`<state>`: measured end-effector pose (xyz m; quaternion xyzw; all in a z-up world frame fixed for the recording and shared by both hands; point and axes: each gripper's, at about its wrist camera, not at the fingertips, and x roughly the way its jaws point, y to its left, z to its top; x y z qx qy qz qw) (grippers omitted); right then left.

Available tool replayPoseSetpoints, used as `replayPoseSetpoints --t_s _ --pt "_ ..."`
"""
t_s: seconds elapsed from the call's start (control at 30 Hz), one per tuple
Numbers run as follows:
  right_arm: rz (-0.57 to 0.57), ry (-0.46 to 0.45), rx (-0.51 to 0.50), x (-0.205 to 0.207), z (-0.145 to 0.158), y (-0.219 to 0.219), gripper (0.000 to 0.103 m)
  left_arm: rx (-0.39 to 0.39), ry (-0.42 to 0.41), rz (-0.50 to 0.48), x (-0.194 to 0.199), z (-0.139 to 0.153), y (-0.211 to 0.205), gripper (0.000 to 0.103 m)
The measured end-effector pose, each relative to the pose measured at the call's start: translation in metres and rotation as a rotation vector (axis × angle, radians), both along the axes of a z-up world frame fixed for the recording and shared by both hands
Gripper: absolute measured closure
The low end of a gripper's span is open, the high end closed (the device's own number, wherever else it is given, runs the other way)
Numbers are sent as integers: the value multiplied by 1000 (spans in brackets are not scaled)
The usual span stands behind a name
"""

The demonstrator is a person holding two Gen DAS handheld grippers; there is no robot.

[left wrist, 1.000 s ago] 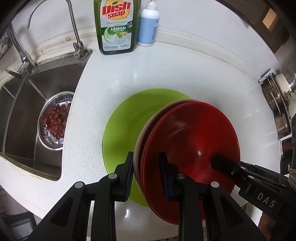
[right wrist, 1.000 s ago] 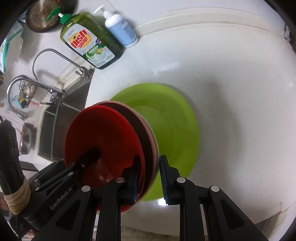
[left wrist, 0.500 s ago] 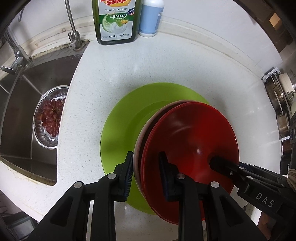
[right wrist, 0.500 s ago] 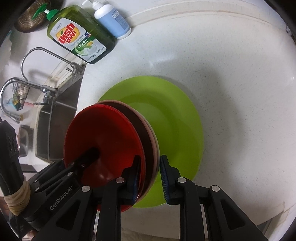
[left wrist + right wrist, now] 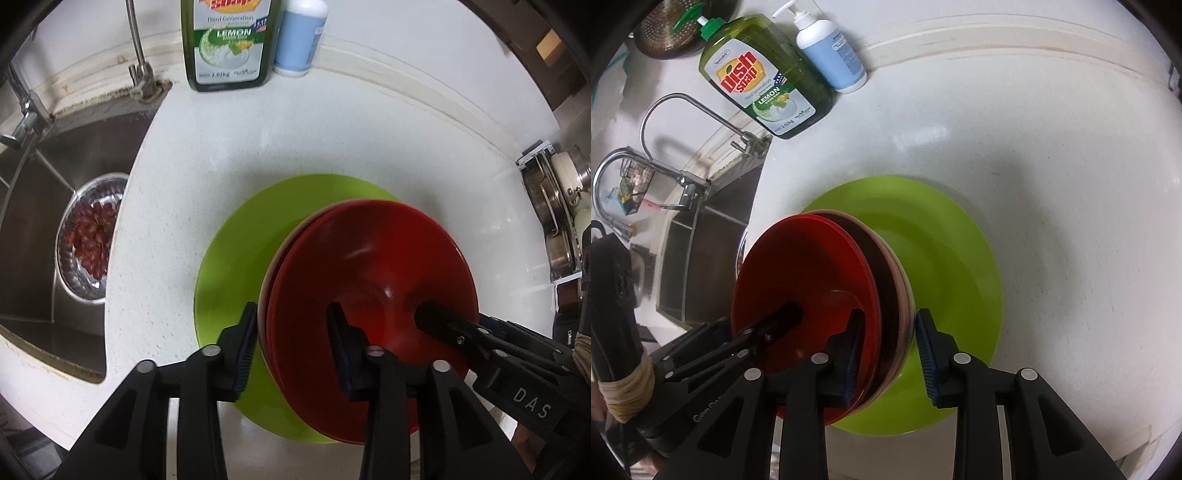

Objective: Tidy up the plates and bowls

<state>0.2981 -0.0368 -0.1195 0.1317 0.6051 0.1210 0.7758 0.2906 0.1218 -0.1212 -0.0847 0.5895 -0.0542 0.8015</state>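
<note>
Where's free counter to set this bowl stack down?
Free: the white counter right of the green plate, and the strip between that plate and the dish soap bottle. The green plate itself is empty under the red bowl stack. Crowded: sink side, with a bowl of grapes.

The left gripper (image 5: 291, 336) is standing with its two fingers spread apart, one on each side of a rim, and a gap is showing beside the fingers. The right gripper (image 5: 888, 354) is reaching in from the opposite side, with its fingers parted the same way.
</note>
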Motion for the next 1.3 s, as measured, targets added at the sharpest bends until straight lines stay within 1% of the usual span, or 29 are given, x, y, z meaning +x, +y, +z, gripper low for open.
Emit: replayPoseSetpoints --t_s 0.07,0.17,0.3,0.37,0.43,0.5,0.63,0.77,0.8,0.9,0.97,1.03,1.17,1.3 --pt "3 -12 -5 -1 1 1 63 15 -24 8 -1 4 1 55" --pt "9 -38 -15 -4 5 3 57 36 -61 15 -2 11 5 48" --pt "7 -99 -46 -12 16 4 56 68 -104 14 -8 22 9 46" --pt "2 -136 -66 -19 25 3 56 88 -136 14 -13 30 10 42" --pt "-10 -188 -92 -29 35 1 56 116 -185 6 -20 39 11 37" --pt "-23 -245 -114 -40 46 -2 47 152 -239 -5 -29 49 9 33" --pt "-53 -343 -145 -60 63 -6 41 205 -336 -23 -46 66 3 24" --pt "-71 -428 -171 -79 73 -12 34 239 -429 -5 -67 78 -1 15" --pt "-80 -451 -172 -85 76 -15 32 243 -447 0 -72 81 -1 14" --pt "-87 -505 -171 -102 81 -21 30 254 -495 15 -87 87 -4 10" --pt "-87 -534 -173 -112 84 -24 30 270 -526 27 -98 91 -7 5" --pt "-76 -565 -182 -125 87 -28 30 296 -560 27 -113 95 -13 4" --pt "-58 -628 -216 -151 93 -37 24 336 -614 38 -140 101 -26 2" --pt "-62 -678 -228 -182 100 -50 20 320 -641 49 -168 103 -37 1"
